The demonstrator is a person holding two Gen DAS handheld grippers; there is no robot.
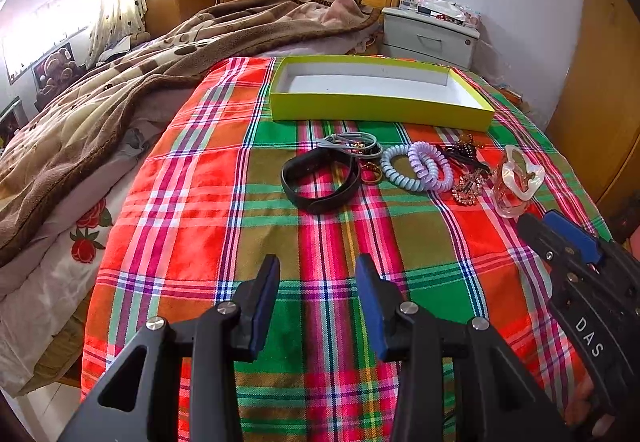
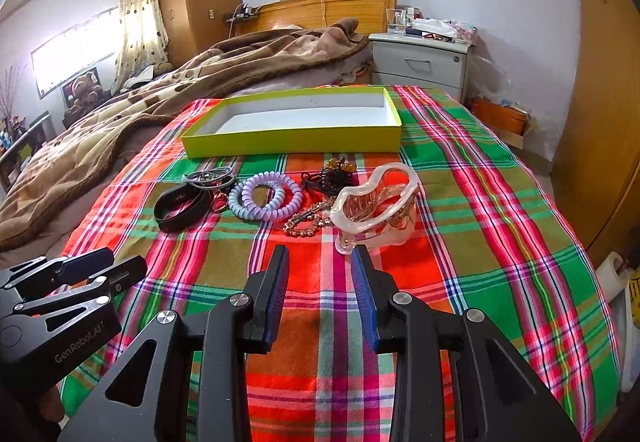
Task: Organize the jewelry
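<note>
A plaid cloth (image 1: 208, 202) in red, green and pink covers the near end of a bed, with a rumpled brown blanket (image 1: 120, 90) heaped to the left and a pale nightstand (image 1: 430, 36) against the wall beyond. On the cloth sits a shallow yellow-green box (image 1: 380, 110), its white inside bare. In front of the box lies a row of jewelry: a black band (image 1: 320, 182) at the left, grey hair ties (image 1: 352, 144) just behind it, two coiled hair ties (image 1: 416, 166), one pale blue and one lilac, touching each other, then a dark beaded piece (image 2: 332, 174), a gold rhinestone clip (image 2: 308, 222) and, at the right end, a clear pink claw clip (image 2: 376, 202). The left gripper (image 1: 318, 270) hovers over bare cloth, its jaws apart with nothing between them; the black band lies well ahead of it, nothing in between. The right gripper (image 2: 320, 258) is likewise released and grasps nothing; the claw clip sits just beyond its right fingertip (image 2: 358, 262), so close that I cannot tell whether they touch.
</note>
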